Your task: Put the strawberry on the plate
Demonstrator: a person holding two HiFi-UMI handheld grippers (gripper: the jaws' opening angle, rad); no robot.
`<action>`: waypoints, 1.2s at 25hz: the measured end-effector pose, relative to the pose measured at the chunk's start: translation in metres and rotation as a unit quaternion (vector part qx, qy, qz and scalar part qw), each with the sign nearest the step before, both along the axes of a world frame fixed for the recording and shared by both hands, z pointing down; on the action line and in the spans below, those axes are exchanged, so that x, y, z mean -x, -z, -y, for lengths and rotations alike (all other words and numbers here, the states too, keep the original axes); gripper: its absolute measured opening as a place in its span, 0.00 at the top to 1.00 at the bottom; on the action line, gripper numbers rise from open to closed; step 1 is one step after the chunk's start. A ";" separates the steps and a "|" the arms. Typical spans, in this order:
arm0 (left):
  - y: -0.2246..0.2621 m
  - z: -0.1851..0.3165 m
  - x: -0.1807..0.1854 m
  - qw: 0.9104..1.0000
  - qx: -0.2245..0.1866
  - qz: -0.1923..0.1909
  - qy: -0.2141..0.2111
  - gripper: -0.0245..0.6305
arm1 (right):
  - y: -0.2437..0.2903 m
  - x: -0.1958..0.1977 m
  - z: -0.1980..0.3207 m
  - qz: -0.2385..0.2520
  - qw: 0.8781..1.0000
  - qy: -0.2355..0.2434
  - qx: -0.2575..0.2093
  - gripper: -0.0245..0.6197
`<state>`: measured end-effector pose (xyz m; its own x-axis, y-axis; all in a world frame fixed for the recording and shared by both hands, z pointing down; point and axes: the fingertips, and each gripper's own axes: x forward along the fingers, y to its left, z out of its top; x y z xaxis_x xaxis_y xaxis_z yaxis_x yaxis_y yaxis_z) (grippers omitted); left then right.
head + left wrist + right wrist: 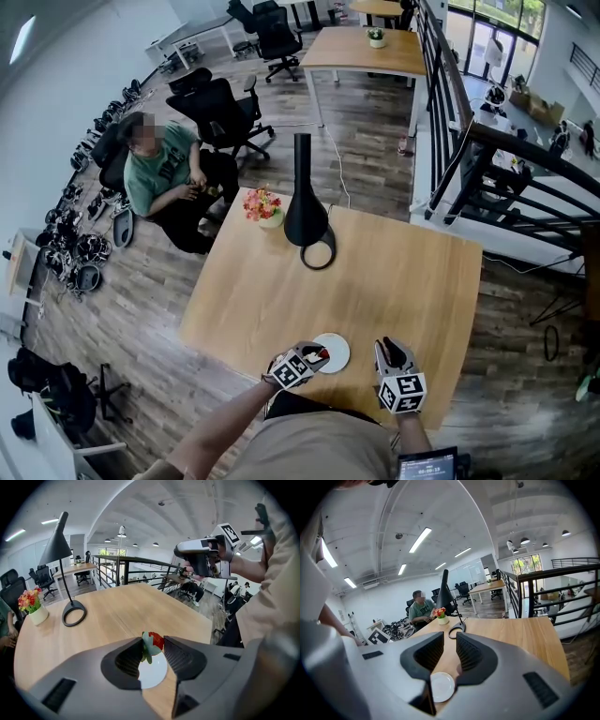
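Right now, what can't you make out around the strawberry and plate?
1. Whether the strawberry touches the plate: the left gripper view looks along the left gripper, so no gap shows; the head view is too small.
2. Plate's full rim: covered by the left gripper in its view, and by the right gripper in its view.
3. Table's near edge: head view, behind the person's torso.

1. On table [403, 272], near edge: plate [336, 357].
2. Above plate, between left gripper [153, 651] jaws: strawberry [156, 641].
3. Right of plate: right gripper [390, 347].
4. At far edge: lamp [307, 220], flowers [263, 205] left of it.
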<state>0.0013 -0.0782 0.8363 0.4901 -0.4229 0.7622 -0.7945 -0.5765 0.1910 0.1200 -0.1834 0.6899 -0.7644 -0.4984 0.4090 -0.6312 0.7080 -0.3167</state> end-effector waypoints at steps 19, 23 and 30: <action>-0.056 -0.013 -0.005 0.998 0.059 0.038 -0.003 0.74 | -0.015 -0.007 -0.019 -0.013 1.000 0.004 0.011 0.84; -0.069 -0.010 -0.002 0.997 0.061 0.044 0.001 0.74 | -0.018 -0.005 -0.022 -0.014 1.000 0.006 0.011 0.84; -0.086 -0.006 -0.011 0.995 0.061 0.069 -0.025 0.73 | -0.019 -0.011 -0.028 -0.026 0.999 0.006 0.019 0.84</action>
